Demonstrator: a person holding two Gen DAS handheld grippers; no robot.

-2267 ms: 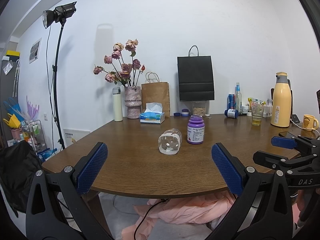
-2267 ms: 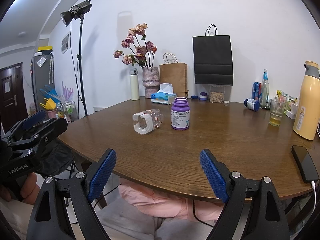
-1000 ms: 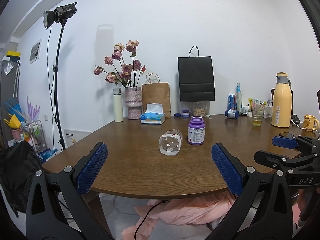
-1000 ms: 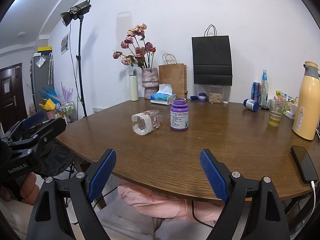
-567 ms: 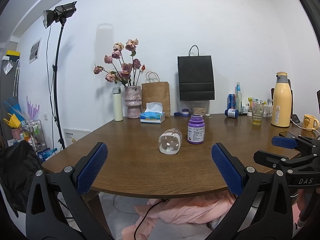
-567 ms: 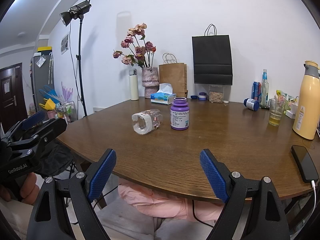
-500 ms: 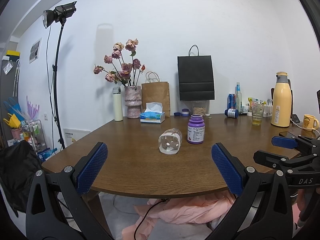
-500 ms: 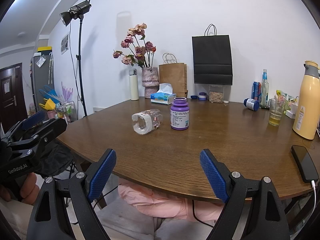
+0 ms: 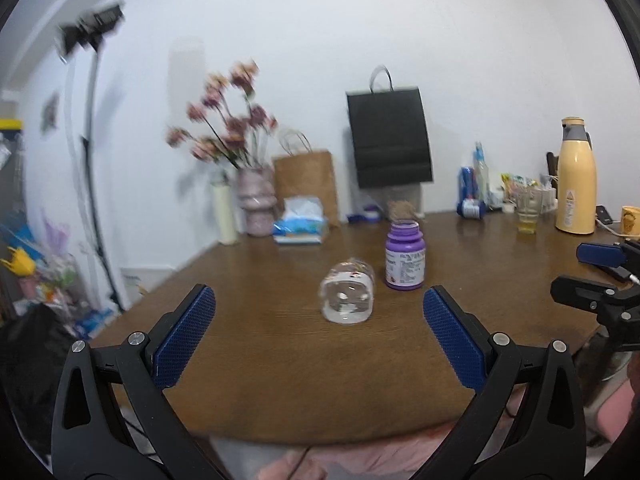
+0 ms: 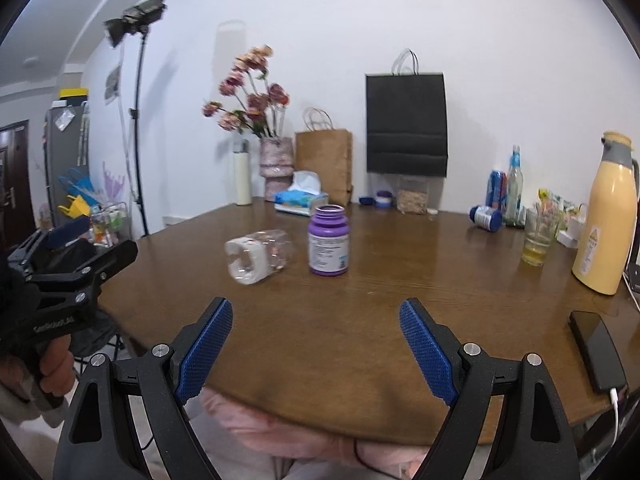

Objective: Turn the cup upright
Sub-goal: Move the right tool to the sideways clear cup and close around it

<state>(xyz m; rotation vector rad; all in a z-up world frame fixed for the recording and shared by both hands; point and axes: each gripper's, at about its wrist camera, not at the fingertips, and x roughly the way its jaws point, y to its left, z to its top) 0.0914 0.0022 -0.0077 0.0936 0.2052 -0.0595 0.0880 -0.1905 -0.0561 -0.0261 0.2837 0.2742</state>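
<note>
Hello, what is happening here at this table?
A person holds two tongs, one in each hand, at the near edge of a wooden table. Both the left tongs and the right tongs are open and hold nothing. The clear cup lies on its side beside an upright purple bottle. Neither pair of tongs touches it, so it is not yet flipped upright.

- The left gripper (image 9: 318, 330) is pointing level and forward, its jaws gaping wide with nothing between the blue pads (image 9: 184, 334).
- The right gripper (image 10: 316, 350) is hanging level too, jaws spread wide and gripping nothing.
- A hand (image 10: 50, 368) is wrapping the left gripper's handle, seen in the right wrist view.
</note>
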